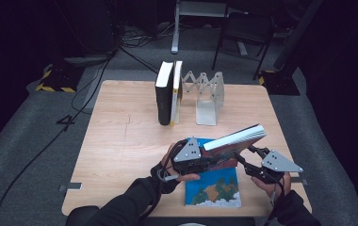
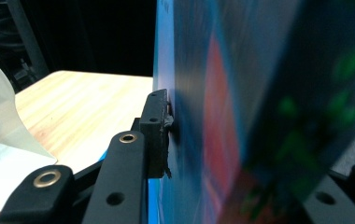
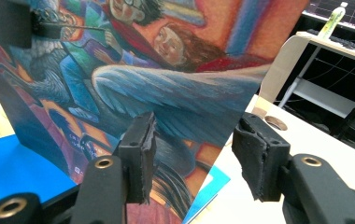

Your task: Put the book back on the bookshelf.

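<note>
Item: illustrated hardback book (image 1: 236, 141), thick, colourful painted cover, lifted and tilted above the wooden table (image 1: 120, 141).

Left gripper (image 1: 204, 160): jaws clamped on the book's lower end — in the left gripper view one black pad (image 2: 159, 133) presses flat against the blue cover, the book filling the gap between the jaws.

Right gripper (image 1: 252, 157): jaws parted, not pressing. In the right gripper view the book's edge stands between them, nearer the left pad, with clear daylight to the other.

Beneath the jaws: a second book with a blue map-like cover (image 1: 215, 186), flat on the table.

Beyond the jaws: two upright books (image 1: 169, 92) beside an expanding metal bookend rack (image 1: 207, 96).

Step in hand, judged: steadying the lifted book for shelving upright. Next move calls for the right jaws to close on the free edge, or guide it — then carry it upright to the rack.
</note>
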